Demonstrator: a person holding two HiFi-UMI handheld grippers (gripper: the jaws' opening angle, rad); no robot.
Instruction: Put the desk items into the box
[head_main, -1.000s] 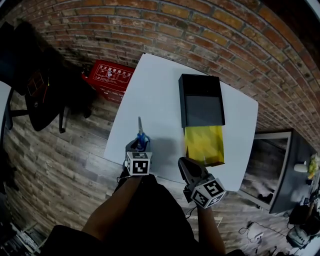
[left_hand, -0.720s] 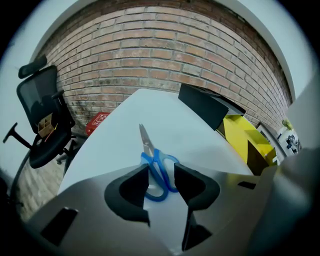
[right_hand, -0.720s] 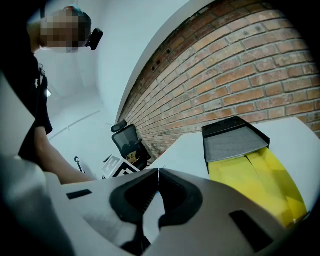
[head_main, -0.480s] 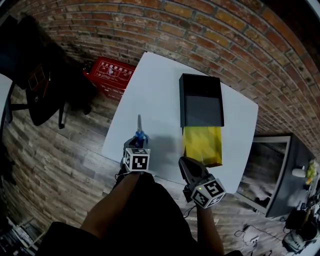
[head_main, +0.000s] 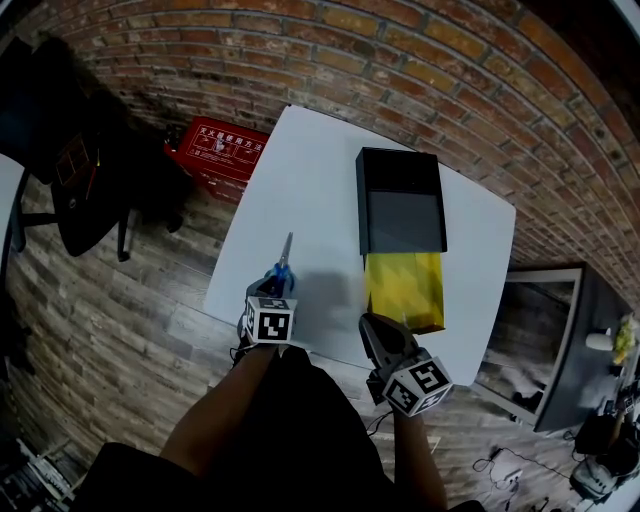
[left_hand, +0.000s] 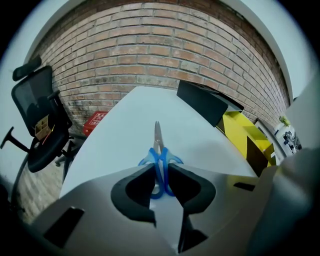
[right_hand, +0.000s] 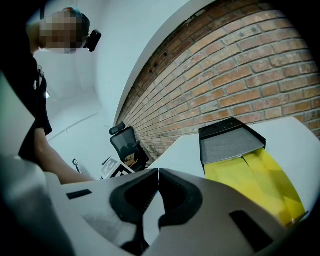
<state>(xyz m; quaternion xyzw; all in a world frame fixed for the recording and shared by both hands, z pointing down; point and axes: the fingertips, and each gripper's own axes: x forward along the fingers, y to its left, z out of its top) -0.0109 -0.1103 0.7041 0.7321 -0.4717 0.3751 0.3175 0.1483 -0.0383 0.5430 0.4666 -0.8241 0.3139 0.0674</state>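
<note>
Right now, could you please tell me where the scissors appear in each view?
Head view: scissors on the table, lower left of centre.
Left gripper view: scissors at centre, handles between the left gripper's closing jaws.
Right gripper view: not in it.
Shared landmark: the black-and-yellow box.

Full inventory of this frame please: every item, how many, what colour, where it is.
table: one, white, centre of the scene
scissors: one pair, blue handles, near left part of the table
black box: one, black with grey inside, far right of the table
yellow tray: one, yellow, against the black box's near end
red case: one, red, on the floor beyond the table's left edge
office chair: one, black, left, on the floor
left gripper: jaws closing on the scissors' handles
right gripper: shut, empty, near the table's near edge
</note>
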